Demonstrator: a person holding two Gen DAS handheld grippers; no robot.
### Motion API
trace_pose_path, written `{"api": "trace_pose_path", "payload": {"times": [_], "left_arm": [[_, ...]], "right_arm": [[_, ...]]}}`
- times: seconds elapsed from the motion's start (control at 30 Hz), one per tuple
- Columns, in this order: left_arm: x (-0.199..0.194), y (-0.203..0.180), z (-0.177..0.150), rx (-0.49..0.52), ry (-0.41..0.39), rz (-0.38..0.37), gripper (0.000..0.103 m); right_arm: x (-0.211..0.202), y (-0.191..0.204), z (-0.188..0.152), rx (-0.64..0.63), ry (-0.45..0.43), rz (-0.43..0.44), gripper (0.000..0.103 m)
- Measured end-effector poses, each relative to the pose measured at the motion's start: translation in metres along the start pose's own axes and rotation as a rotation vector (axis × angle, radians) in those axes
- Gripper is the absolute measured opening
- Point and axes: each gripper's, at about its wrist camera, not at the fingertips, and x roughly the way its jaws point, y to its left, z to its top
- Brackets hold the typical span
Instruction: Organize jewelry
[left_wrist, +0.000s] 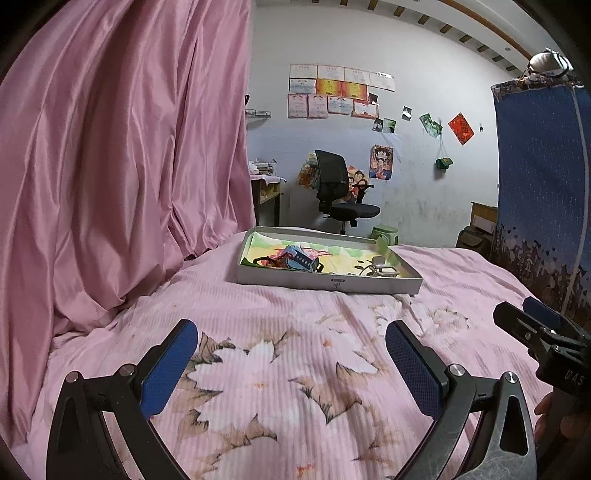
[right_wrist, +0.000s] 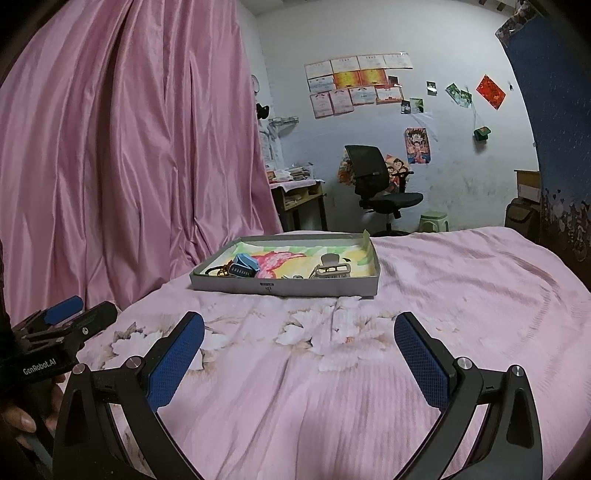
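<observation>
Pink, ribbed, flower-printed bedspread (right_wrist: 424, 295) across a bed, bearing one shallow grey cardboard tray (right_wrist: 284, 286) near the pink satin curtain (right_wrist: 129, 166).

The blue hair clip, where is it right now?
The blue clip lies in the left part of the tray on the bed, beside the black cords, left of the grey clip.

"GenRobot.AI" runs in white along the black body of the left gripper (right_wrist: 62, 317); the right gripper (left_wrist: 535, 325) shows "DAS".
</observation>
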Motion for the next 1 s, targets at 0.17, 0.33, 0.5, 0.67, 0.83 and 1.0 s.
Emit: {"api": "trace_pose_path", "payload": {"times": [0.17, 0.33, 0.5, 0.67, 0.83, 1.0], "left_arm": [[-0.0025, -0.0027, -0.0031, 0.018, 0.008, 0.006, 0.102], [-0.0025, -0.0030, -0.0031, 0.015, 0.006, 0.006, 0.102], [-0.0018, -0.0031, -0.0027, 0.016, 0.006, 0.007, 0.102], [-0.0019, -0.0029, -0.0028, 0.016, 0.006, 0.006, 0.102], [-0.0022, -0.0034, -0.0033, 0.017, 0.005, 0.008, 0.102], [-0.0020, -0.0037, -0.0031, 0.018, 0.005, 0.008, 0.102]], "right_arm": [[-0.0026, -0.0004, -0.0029, -0.006, 0.007, -0.007, 0.101], [-0.0036, -0.0015, -0.0041, -0.008, 0.007, -0.010, 0.101], [-0.0034, -0.0009, -0.0038, -0.009, 0.007, -0.009, 0.101], [-0.0046, -0.0021, -0.0047, -0.006, 0.007, -0.009, 0.101], [-0.0046, -0.0019, -0.0045, -0.007, 0.008, -0.009, 0.101], [-0.0049, -0.0023, -0.0045, -0.010, 0.007, -0.007, 0.101]]}}
